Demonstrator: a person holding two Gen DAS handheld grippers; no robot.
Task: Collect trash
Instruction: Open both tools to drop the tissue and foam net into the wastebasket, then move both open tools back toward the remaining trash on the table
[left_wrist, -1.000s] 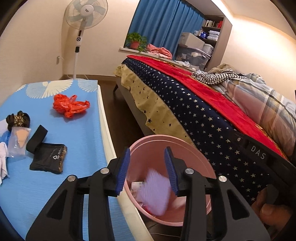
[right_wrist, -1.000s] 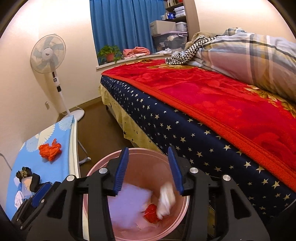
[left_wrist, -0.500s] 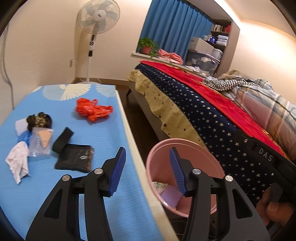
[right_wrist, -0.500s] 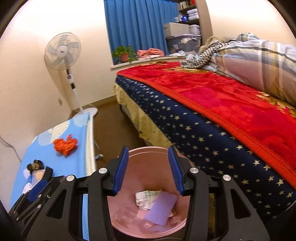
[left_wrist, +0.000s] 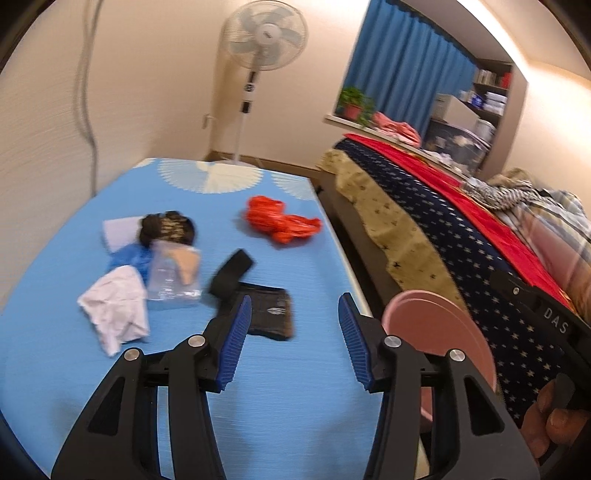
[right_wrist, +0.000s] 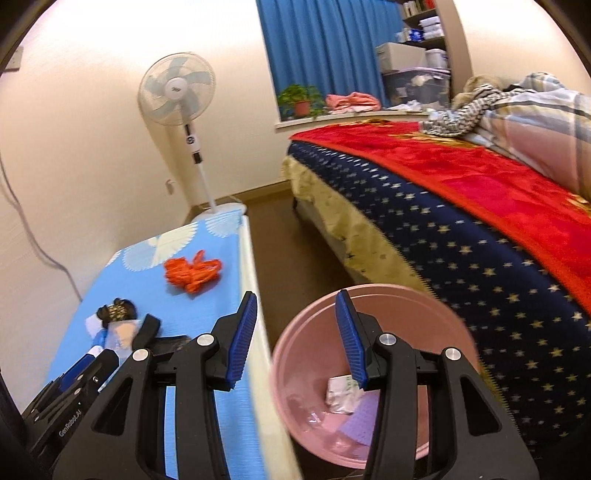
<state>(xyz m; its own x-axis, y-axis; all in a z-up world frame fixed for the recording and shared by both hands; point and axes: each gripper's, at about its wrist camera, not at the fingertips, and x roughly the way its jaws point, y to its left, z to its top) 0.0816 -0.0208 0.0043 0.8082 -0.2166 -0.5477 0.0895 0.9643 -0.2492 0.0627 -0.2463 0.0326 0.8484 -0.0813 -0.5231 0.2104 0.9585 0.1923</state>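
- "DAS" is printed in pale letters on the black body of the right gripper (right_wrist: 293, 336) where it crosses the left wrist view; "GenRobot.AI" runs along the black body of the left gripper (left_wrist: 293, 341) at the lower left of the right wrist view.
- The black pouch (left_wrist: 271, 312) carries a small pale emblem, too blurred to read; the mark on the standing fan (left_wrist: 264, 35) is likewise illegible.
- Left gripper: blue pads apart, nothing between them, above the blue mat (left_wrist: 288, 406). Its jaws have just been opening.
- Right gripper: pads apart and empty, straddling the mat's near edge and the pink bin (right_wrist: 373, 295).
- The pink bin stands on the floor just beside the mat, between it and the bed (right_wrist: 461, 229). Inside lie a crumpled white wrapper (right_wrist: 341, 393) and a lilac sheet (right_wrist: 360, 424), partly hidden by the gripper finger.
- On the mat: an orange bag (left_wrist: 280, 221) farthest from the bin, a white tissue (left_wrist: 114, 306), a clear packet (left_wrist: 173, 275), a dark wrapper (left_wrist: 168, 230).
- Motion blur softens the mat items; a hand (left_wrist: 550, 424) is cut off at the frame edge.
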